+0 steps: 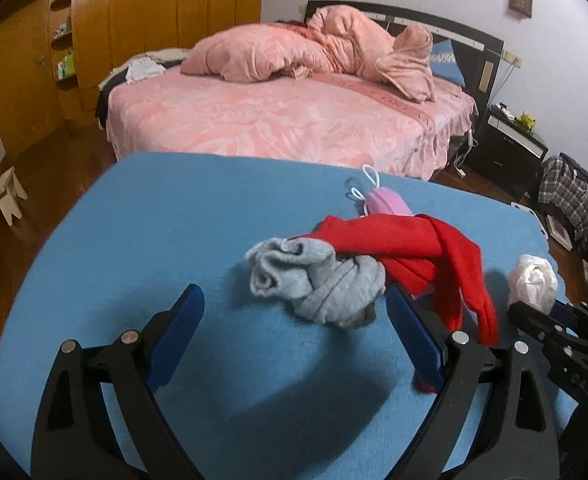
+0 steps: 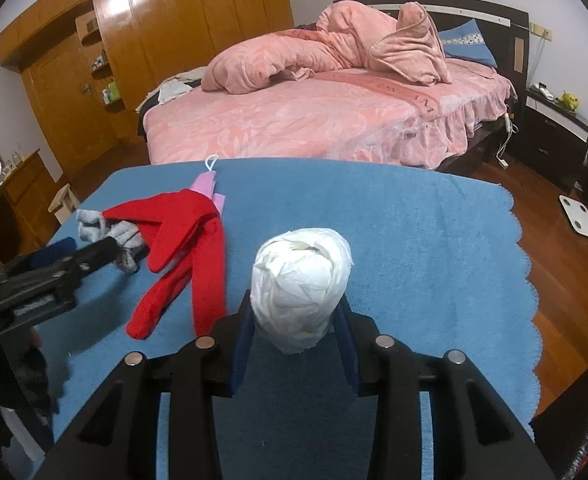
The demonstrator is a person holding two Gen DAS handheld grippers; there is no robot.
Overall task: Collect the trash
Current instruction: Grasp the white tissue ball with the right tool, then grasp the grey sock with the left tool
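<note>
I have the right gripper (image 2: pixel 294 320) clamped on the crumpled white paper wad (image 2: pixel 302 286); both blue pads press its lower sides, and the wad stands up between them above the blue table cover (image 2: pixel 434 240). From the left wrist camera I see the same wad (image 1: pixel 533 282) at the far right of the table, with the right gripper's black fingers just under it.

My left gripper (image 1: pixel 296 314) has its jaws wide apart and nothing is between the pads. It hangs over the near part of the table, and the grey sock bundle (image 1: pixel 318 280) lies just beyond the fingertips, roughly centred in the gap. In the right wrist view the left gripper's black finger (image 2: pixel 89 258) reaches in from the left and overlaps the grey bundle (image 2: pixel 125 236); I cannot tell whether it touches.

A red garment (image 1: pixel 426 248) is draped across the right end of the grey bundle, with two long strips trailing toward the near edge. Behind it, farther from me, a pink face mask (image 1: pixel 384 204) lies partly tucked under the red cloth, its white ear loops (image 1: pixel 370 174) pointing to the far edge of the table.

Beyond the table stands a bed (image 2: pixel 314 124) with a pink cover and a bunched pink quilt (image 2: pixel 334 52). A wooden wardrobe (image 2: pixel 173 32) fills the far left wall, and a dark nightstand (image 2: pixel 554 136) sits right of the bed.
</note>
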